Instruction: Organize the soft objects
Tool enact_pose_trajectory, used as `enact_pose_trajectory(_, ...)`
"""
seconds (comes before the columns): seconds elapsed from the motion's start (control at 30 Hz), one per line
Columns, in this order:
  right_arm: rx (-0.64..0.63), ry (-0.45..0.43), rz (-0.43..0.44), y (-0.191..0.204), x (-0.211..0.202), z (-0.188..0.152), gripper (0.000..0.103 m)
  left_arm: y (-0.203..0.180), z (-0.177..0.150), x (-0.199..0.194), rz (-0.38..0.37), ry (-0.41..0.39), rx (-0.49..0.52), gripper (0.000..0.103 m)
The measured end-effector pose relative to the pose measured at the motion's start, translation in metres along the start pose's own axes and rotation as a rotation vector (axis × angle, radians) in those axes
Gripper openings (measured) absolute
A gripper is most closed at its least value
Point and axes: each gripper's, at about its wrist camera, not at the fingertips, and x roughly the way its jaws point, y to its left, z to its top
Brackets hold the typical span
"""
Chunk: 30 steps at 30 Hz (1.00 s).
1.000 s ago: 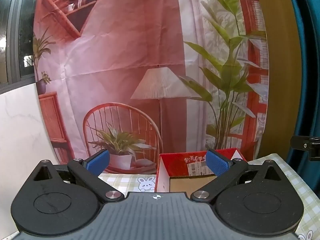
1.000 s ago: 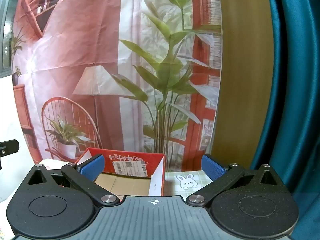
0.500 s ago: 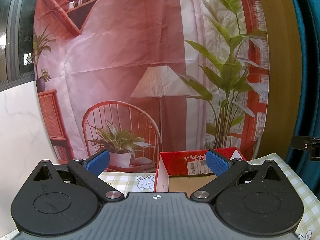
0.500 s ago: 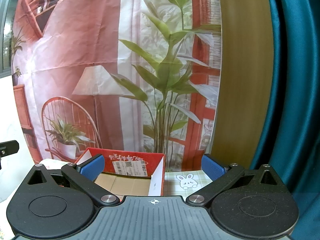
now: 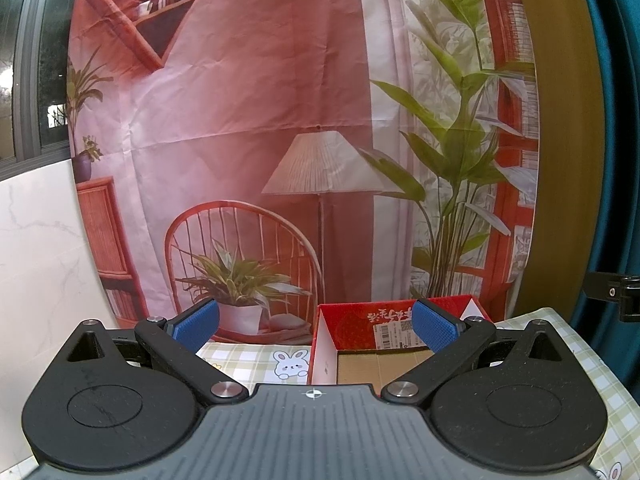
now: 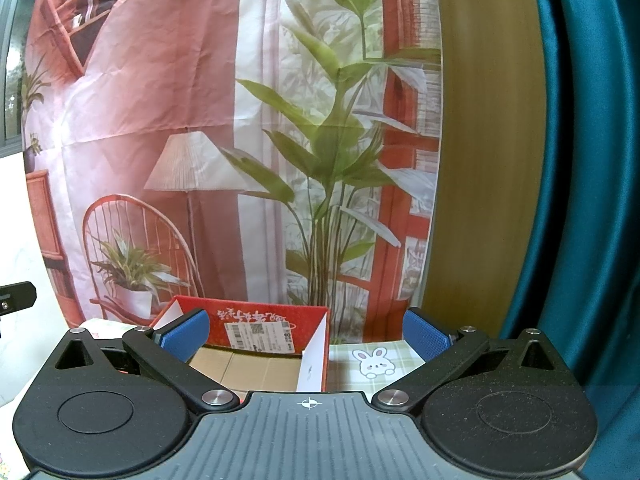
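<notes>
In the left wrist view, a printed backdrop [image 5: 280, 120] showing a lamp, a chair and plants is hung behind the table, with a teal curtain [image 5: 616, 120] at the right edge. A checked tablecloth [image 5: 248, 360] with rabbit prints is spread over the table. A red cardboard box [image 5: 360, 316], open at the top and seen to hold nothing, is set at the far edge of the table. The left gripper [image 5: 316, 326] is held released, both blue pads wide apart and bare; the box is seen beyond it, nearer the right pad. No soft object can be seen.

In the right wrist view, the right gripper [image 6: 306, 336] is likewise spread with nothing between its pads; the box [image 6: 256, 320] is seen behind its left pad. Nothing is changed from the frames 1 s earlier.
</notes>
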Motion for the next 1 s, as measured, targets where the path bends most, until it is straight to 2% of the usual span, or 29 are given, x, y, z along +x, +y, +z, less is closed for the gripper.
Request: enact_pose_trajectory(1.0,0.001,0.000,0.002,0.0008,0.0004,-0.0001,0.103,0.0015,-0.0008,-0.0004,-0.006,0.003,-0.006,0.103)
